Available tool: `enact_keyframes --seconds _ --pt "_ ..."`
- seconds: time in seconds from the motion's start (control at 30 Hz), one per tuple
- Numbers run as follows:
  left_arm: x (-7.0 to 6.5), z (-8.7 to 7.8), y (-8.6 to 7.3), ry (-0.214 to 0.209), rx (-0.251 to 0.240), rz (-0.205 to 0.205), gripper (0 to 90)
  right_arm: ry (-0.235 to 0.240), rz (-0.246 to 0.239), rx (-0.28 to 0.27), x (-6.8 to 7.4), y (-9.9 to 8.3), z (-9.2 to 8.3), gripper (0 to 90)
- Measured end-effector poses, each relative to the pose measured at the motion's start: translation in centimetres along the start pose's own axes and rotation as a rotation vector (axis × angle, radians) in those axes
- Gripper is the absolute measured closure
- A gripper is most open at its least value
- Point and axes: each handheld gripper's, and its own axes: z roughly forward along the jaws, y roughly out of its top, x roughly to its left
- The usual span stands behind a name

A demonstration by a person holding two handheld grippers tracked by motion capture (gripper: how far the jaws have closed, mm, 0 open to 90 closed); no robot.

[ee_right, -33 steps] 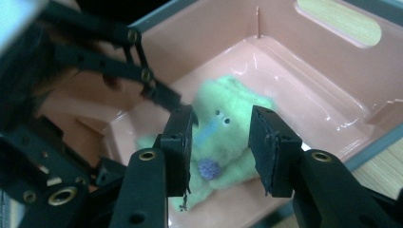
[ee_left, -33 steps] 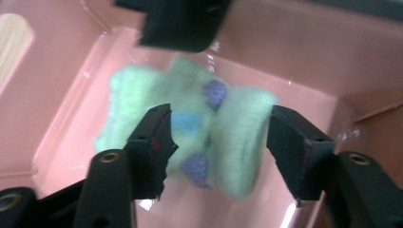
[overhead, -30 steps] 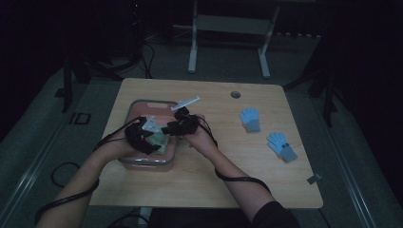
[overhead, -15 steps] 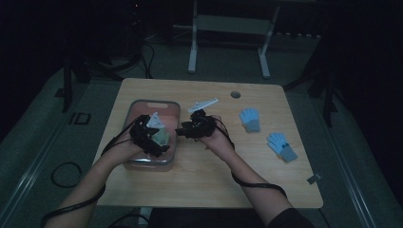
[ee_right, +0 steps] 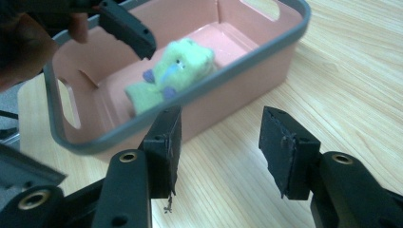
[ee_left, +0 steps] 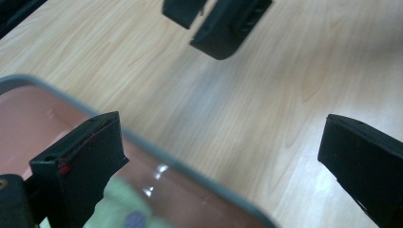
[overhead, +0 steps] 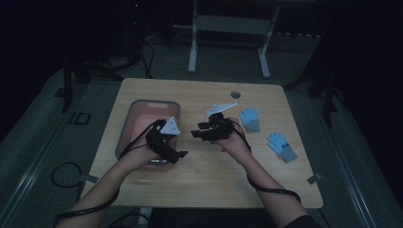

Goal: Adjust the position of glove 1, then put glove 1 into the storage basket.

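Green glove (ee_right: 173, 71) is seen lying in the bin (ee_right: 266, 59). Left claw (ee_left: 223, 156) gapes, empty; right claw (ee_right: 218, 149), just opening, half-spread, empty. Two blue gloves (overhead: 249, 119) judged left on bench (overhead: 199, 175).

Both grippers pulled back out of the pink plastic bin (overhead: 124, 130); the left gripper (overhead: 172, 153) let go of the green knitted glove (ee_right: 173, 73), and the right gripper (overhead: 202, 130) has been opening, empty.

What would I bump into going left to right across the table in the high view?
Pink bin → left claw → right claw → blue glove → second blue glove.
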Motion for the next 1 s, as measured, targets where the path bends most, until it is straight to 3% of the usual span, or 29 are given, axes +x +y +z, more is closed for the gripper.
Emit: enact_keyframes --seconds 0.37,0.43,0.67,1.0 --pt "-3.7 2.2 0.7 -0.047 -0.027 0.053 1.7 -0.041 -0.008 -0.027 -2.0 -3.0 -2.8 50.7" --pt "-4.4 2.6 0.8 -0.069 -0.031 0.06 1.7 -0.051 -0.001 -0.026 -2.4 -3.7 -3.1 51.0" --pt "-6.3 4.1 0.7 -0.085 -0.037 0.086 1.7 -0.086 0.006 -0.012 -3.4 -6.1 -4.2 51.1" --pt "-8.5 6.6 -0.5 -0.118 -0.043 0.083 1.7 -0.145 0.019 -0.016 -4.8 -9.1 -6.7 51.4"
